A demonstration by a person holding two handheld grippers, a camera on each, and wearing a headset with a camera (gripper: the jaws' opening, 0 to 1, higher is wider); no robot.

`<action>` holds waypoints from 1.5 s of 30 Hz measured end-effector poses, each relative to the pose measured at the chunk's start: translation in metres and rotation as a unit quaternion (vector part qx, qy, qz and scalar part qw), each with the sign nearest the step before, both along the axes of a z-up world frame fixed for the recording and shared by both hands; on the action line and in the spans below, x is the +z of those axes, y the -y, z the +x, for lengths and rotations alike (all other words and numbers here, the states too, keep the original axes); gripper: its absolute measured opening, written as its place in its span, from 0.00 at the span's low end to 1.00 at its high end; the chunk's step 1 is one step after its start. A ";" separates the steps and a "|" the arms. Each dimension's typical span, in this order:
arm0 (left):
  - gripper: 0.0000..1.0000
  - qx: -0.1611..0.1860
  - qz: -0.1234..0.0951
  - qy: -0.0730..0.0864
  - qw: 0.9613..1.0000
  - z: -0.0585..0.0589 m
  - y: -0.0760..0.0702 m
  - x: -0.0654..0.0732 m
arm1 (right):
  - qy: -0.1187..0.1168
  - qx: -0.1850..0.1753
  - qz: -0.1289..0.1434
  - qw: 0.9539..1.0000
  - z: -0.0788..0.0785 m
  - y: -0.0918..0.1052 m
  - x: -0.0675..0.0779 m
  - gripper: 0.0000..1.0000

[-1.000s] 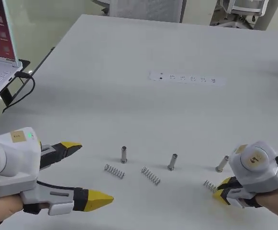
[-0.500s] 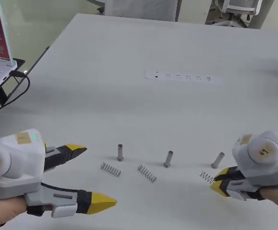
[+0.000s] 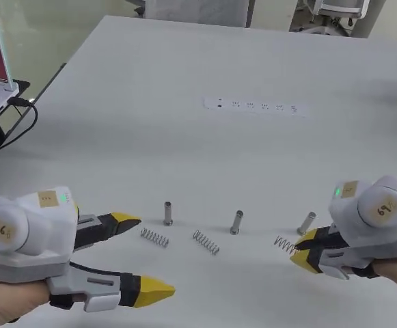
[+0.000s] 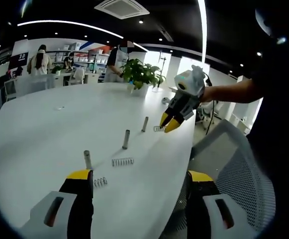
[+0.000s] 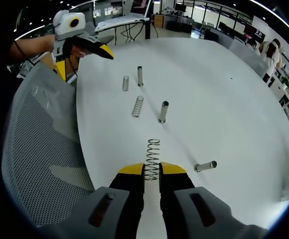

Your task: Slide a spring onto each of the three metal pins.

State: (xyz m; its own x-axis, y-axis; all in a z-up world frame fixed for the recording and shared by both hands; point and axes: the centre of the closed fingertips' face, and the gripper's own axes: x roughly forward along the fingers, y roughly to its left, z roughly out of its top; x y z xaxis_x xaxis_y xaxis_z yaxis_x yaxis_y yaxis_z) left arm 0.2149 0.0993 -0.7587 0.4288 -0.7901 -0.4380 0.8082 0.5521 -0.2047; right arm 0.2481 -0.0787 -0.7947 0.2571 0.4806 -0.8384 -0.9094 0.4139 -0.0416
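Right gripper [image 3: 299, 250] is clamped on 1 end of a spring [image 3: 284, 243] at lower right of the head view. In the right gripper view I see its long axis running straight out along the jaws, free end pointing up-frame, roughly toward the middle pin [image 5: 162, 112]. Left gripper [image 3: 150, 256] at lower left has its jaws wide apart and holds nothing; 2 loose springs [image 3: 154, 237] [image 3: 206, 242] lie flat near the pins.

Left gripper [image 3: 156, 256] held low, fingers spread wide, right gripper [image 3: 296, 249] fingers pinched nearly together
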 end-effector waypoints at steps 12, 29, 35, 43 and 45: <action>0.65 -0.056 0.002 0.010 0.998 0.007 0.033 0.002 | 0.017 0.057 0.019 0.998 -0.009 -0.023 0.015 0.08; 0.51 -0.109 -0.013 0.040 0.993 0.017 0.071 0.019 | 0.053 0.162 0.047 0.984 -0.022 -0.062 0.036 0.08; 0.41 -0.133 -0.016 0.047 0.990 0.015 0.084 0.020 | 0.067 0.189 0.052 0.978 -0.026 -0.071 0.042 0.08; 0.30 -0.153 -0.022 0.051 0.987 0.013 0.096 0.022 | 0.081 0.221 0.040 0.971 -0.032 -0.072 0.043 0.08; 0.28 -0.157 -0.024 0.055 0.986 0.013 0.099 0.023 | 0.084 0.225 0.040 0.970 -0.032 -0.072 0.044 0.08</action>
State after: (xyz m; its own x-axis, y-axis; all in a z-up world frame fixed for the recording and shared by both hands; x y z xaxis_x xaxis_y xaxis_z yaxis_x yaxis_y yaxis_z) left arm 0.2280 0.0007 -0.7353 0.2018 -0.9102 -0.3616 0.9566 0.2624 -0.1269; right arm 0.2159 -0.0063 -0.7504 0.1360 0.6377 -0.7582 -0.9817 -0.0162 -0.1898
